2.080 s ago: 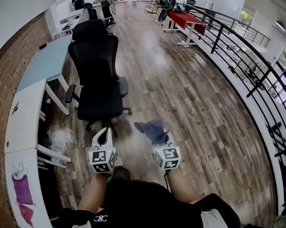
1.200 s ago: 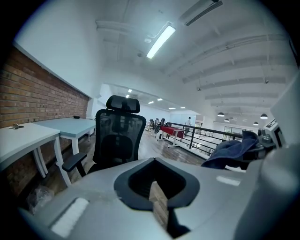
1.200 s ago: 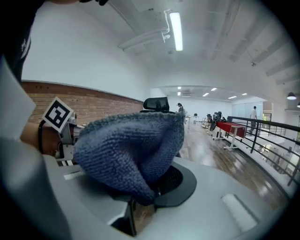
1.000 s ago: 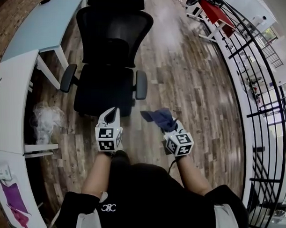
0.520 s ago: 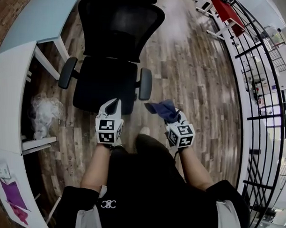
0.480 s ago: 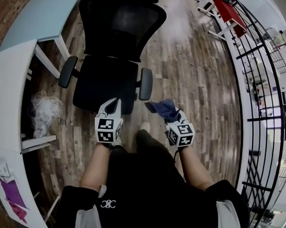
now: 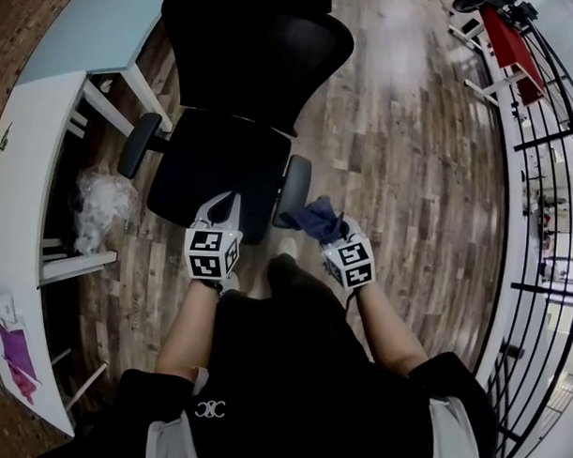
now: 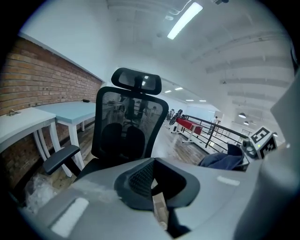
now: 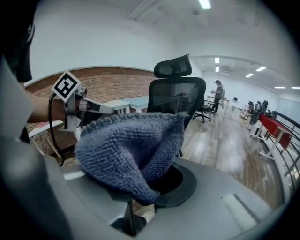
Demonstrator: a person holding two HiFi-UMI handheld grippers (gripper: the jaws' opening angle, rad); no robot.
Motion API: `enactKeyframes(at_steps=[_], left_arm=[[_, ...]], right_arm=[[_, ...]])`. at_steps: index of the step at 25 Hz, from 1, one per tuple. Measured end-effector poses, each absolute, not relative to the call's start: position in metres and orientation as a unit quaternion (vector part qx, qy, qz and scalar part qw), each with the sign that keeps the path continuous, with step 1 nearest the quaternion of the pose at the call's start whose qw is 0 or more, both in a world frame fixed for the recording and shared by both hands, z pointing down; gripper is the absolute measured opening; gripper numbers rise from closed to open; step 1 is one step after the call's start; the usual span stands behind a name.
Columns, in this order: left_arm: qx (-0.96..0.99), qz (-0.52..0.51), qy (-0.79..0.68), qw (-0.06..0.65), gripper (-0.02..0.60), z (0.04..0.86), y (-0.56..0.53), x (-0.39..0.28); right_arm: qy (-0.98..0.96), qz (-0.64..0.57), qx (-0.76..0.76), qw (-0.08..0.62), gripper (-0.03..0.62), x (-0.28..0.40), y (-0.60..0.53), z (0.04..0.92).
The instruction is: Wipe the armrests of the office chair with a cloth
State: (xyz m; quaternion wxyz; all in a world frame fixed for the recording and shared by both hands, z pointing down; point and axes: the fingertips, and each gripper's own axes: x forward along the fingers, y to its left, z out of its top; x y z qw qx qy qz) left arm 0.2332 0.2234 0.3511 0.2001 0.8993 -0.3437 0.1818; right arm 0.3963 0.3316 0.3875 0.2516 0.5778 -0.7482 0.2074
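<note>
A black office chair (image 7: 218, 165) with a mesh back stands just ahead of me in the head view. Its left armrest (image 7: 139, 145) and right armrest (image 7: 293, 188) are grey-black pads. My right gripper (image 7: 322, 232) is shut on a blue-grey cloth (image 7: 314, 217), which hangs right beside the right armrest's near end. In the right gripper view the cloth (image 9: 131, 147) bulges up over the right gripper (image 9: 140, 199). My left gripper (image 7: 223, 202) hovers over the seat's front edge. The left gripper (image 8: 157, 194) is shut with nothing in it, and the chair (image 8: 129, 126) rises beyond it.
White desks (image 7: 30, 177) and a pale blue desk (image 7: 82, 28) run along the brick wall on the left, with a crumpled plastic bag (image 7: 100, 196) beneath. A black railing (image 7: 541, 195) curves along the right. A red table (image 7: 513, 43) stands far off. A person (image 9: 219, 92) stands in the distance.
I have come closer to the chair. Both grippers moved forward: the cloth went from open floor to right beside the right armrest, and the left gripper now reaches the seat's front.
</note>
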Motion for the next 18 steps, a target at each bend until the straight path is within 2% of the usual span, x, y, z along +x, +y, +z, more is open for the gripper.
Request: enactKeyframes(at_steps=[4,8,18], left_arm=[[0.884,0.192,-0.372,0.209,0.005,0.361,0.214,0.256],[0.858,0.199,-0.417,0.224,0.005,0.374,0.213,0.247],[0.826,0.192,-0.451,0.277,0.005,0.435,0.212,0.197]], right_arm=[[-0.791,0.214,0.499,0.283,0.071,0.407,0.313,0.414],[-0.829,0.202,0.407,0.326,0.071,0.404,0.301,0.442],[-0.849,0.211,0.231,0.425,0.071,0.329,0.301,0.505]])
